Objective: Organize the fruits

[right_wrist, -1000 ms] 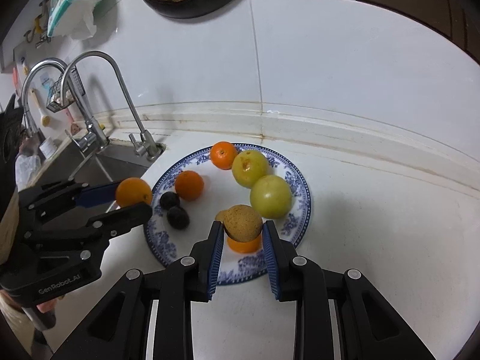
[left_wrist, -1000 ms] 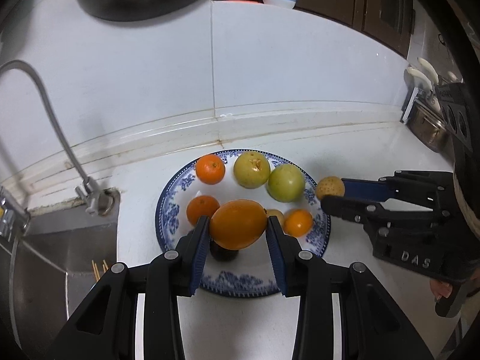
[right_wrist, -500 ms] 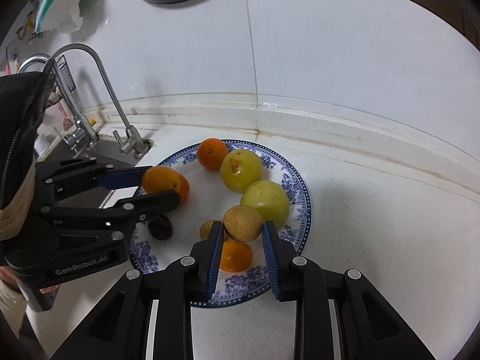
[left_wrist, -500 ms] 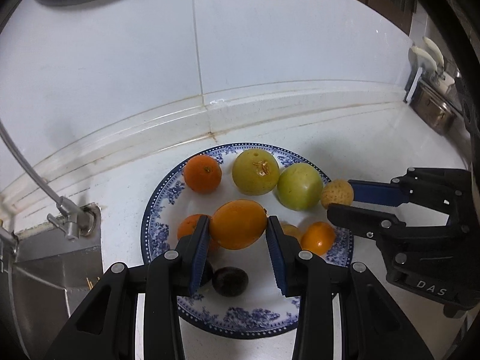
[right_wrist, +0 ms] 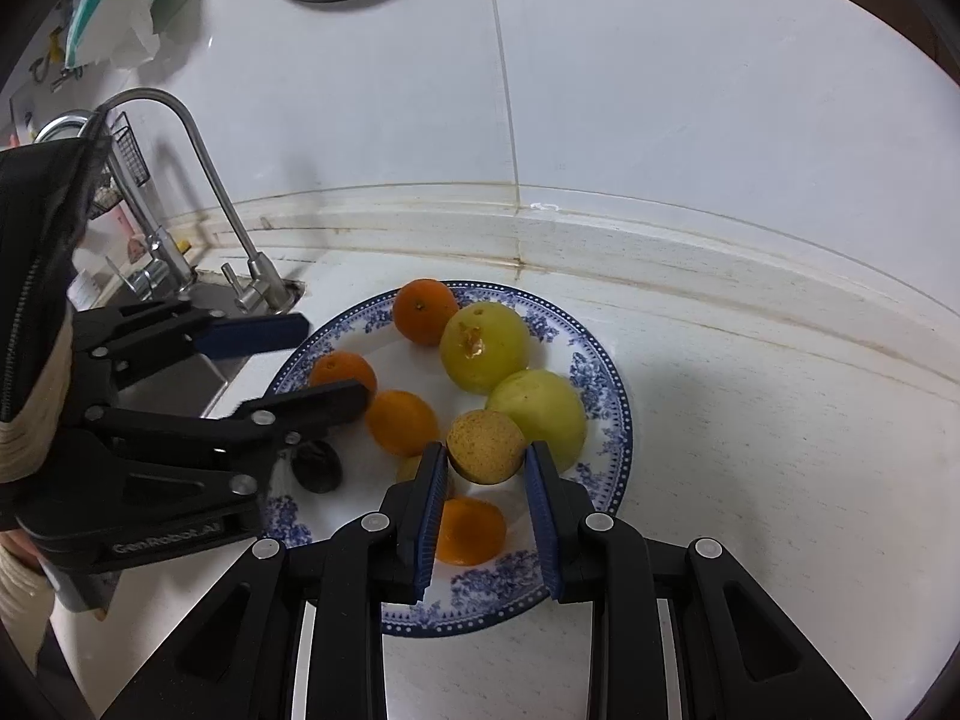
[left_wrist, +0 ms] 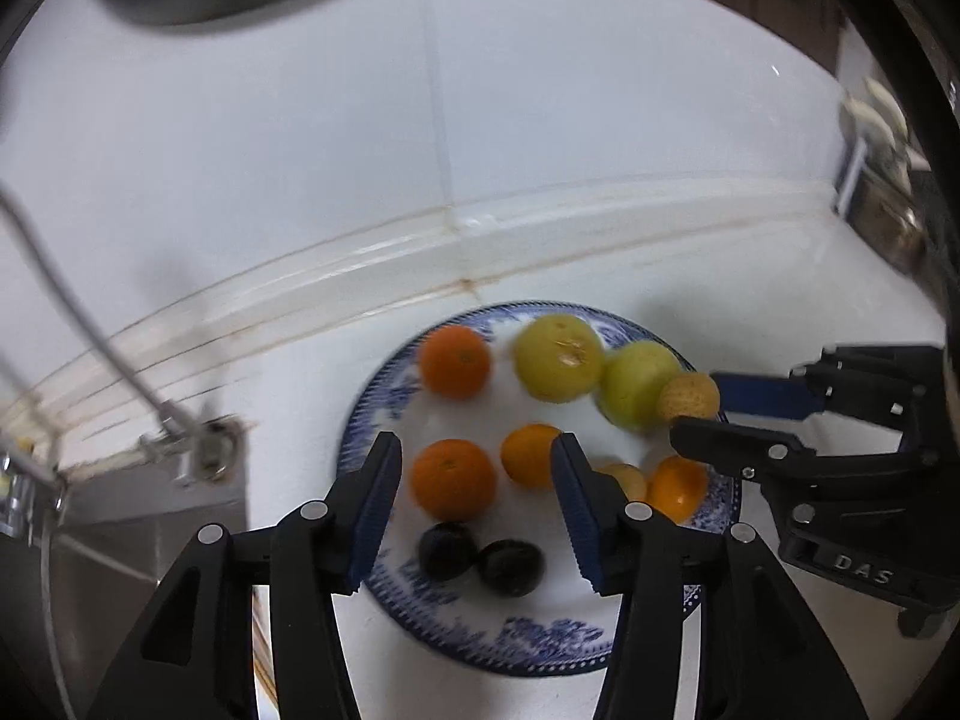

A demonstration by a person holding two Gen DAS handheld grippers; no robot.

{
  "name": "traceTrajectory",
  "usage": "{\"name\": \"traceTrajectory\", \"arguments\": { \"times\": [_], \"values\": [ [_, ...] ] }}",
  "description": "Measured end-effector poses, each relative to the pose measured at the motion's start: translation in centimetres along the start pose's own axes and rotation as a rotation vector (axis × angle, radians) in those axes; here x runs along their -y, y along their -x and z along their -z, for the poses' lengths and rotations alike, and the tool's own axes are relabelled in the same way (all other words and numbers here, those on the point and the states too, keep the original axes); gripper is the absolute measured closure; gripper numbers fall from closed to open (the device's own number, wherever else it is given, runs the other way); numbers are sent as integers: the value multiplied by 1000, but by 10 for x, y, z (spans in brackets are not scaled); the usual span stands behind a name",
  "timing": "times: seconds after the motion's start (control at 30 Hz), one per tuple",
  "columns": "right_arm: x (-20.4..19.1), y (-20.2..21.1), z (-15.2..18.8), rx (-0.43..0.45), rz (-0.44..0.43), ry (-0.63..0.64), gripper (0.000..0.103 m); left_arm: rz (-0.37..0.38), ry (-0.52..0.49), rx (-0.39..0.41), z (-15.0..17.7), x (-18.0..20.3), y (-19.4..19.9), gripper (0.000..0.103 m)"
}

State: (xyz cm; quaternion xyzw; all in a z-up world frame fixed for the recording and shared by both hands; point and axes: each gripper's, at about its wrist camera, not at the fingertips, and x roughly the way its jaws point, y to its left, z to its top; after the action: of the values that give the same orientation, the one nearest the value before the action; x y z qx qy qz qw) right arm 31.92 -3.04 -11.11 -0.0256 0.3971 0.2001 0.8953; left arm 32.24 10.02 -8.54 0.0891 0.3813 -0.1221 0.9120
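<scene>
The right gripper [right_wrist: 486, 483] is clamped on a small round tan fruit [right_wrist: 486, 446] with speckled, rough skin, held just above the near part of a blue-and-white patterned plate [right_wrist: 606, 384]. Directly below the fingers lie an orange piece [right_wrist: 471, 531] and a small yellowish fruit, partly hidden. Just beyond the held fruit, and seeming to touch it, is a smooth yellow-green fruit [right_wrist: 540, 414]; further ahead sits a second one with a brown scar [right_wrist: 485, 345], then a mandarin [right_wrist: 425, 311] at the far rim.

To the left, the left gripper [left_wrist: 474, 495] hangs with its fingers spread and nothing between them. An orange citrus [left_wrist: 529, 456] lies on the plate by its right finger, another mandarin [left_wrist: 453, 480] sits under the gap, and two dark round fruits [left_wrist: 480, 558] lie nearest the camera.

To place the tan fruit well, I would lower it onto a bare patch of plate beside the yellowish fruit, then release slowly, since round fruit probably rolls and the neighbours are crowded.
</scene>
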Motion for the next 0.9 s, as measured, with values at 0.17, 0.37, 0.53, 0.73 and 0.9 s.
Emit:
{"name": "traceTrajectory", "arguments": {
  "times": [0.17, 0.37, 0.53, 0.73, 0.9],
  "values": [
    [-9, -2, -2, 5, -3, 15, 66, -46, 29, 31, 10, -7, 20, 46],
    [-17, 20, 6, 58, 52, 7, 57, -61, 64, 88, 21, -9, 54, 42],
    [-23, 60, 24, 128, 127, -38, 49, -47, 70, 142, 34, 4, 85, 36],
    [-21, 109, 50, 194, 204, -110, 43, -57, 80, 197, 46, 23, 119, 25],
    [-16, 141, 70, 214, 232, -161, 29, -91, 101, 240, 61, 42, 151, 16]
  ]
}}
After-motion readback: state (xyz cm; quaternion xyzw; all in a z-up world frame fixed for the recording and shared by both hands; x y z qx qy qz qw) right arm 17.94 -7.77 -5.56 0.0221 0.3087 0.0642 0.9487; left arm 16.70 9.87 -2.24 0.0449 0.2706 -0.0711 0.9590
